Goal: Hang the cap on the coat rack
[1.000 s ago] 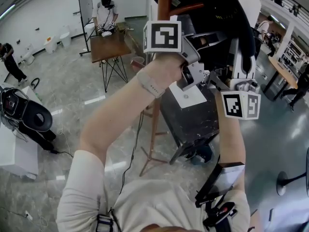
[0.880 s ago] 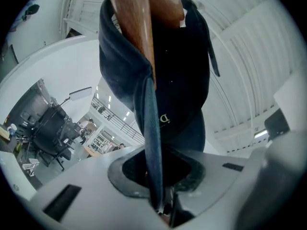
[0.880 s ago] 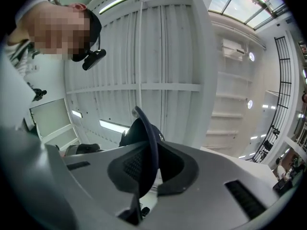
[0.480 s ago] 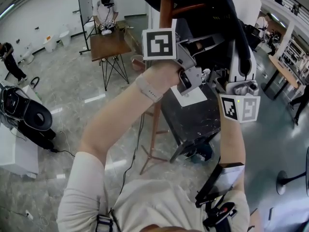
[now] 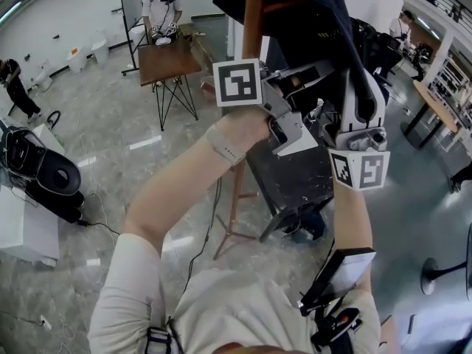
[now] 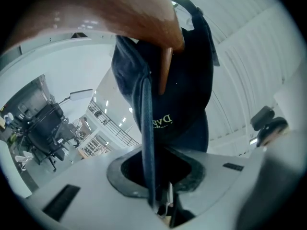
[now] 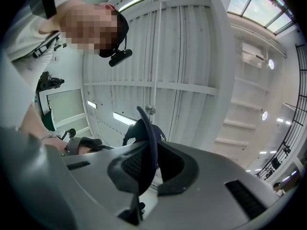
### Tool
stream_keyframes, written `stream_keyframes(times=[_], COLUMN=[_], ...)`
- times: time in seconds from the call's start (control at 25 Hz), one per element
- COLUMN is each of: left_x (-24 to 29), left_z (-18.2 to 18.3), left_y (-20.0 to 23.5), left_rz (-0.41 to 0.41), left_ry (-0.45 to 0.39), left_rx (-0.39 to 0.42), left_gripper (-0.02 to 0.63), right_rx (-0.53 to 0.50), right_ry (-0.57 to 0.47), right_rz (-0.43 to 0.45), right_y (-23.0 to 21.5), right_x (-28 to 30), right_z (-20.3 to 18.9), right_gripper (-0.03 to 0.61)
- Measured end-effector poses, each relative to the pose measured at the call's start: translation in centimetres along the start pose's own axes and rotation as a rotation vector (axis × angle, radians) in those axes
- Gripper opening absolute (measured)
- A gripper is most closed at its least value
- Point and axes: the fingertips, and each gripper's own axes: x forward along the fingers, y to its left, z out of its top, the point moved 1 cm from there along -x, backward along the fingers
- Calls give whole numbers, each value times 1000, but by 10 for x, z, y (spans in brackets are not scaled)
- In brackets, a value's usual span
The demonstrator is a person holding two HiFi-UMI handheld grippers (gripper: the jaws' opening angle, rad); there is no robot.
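head view had the cap [image 5: 313, 2] up at the top of frame, draped over the head of the coat rack [image 5: 252, 28]. in the left gripper view a wooden peg [image 6: 165, 68] poked up inside the crown, but how deep it sat wasn't clear.

left gripper [image 6: 152, 171] was nearly closed, pinching the cap's edge as a thin fold between the pads. right gripper [image 7: 146, 169] was clamped on the brim the same way. both were close together just under the cap.

likely failure modes:
- letting go before the crown was seated on the peg, so the cap slid off to the floor [image 5: 110, 146]
- one gripper releasing late, which would drag the cap back off the peg
- pulling down on the fabric, which would load the thin pole on its tripod legs [image 5: 225, 245] and could rock or tip the rack
- the fold snagging in the pads on release
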Motion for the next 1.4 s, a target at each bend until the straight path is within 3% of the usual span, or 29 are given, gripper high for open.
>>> stream_keyframes(times=[0.68, 1.4], left_x=[-26, -48], left_z=[-15, -24], left_y=[33, 47], left_rz=[53, 37], left_ry=[-68, -152], left_rx=[-34, -84], left_gripper=[58, 58], right_rx=[79, 157], right_ry=[33, 41], right_rz=[-27, -30], right_y=[11, 32], right_x=[-20, -36], right_z=[-33, -51], right_gripper=[40, 40])
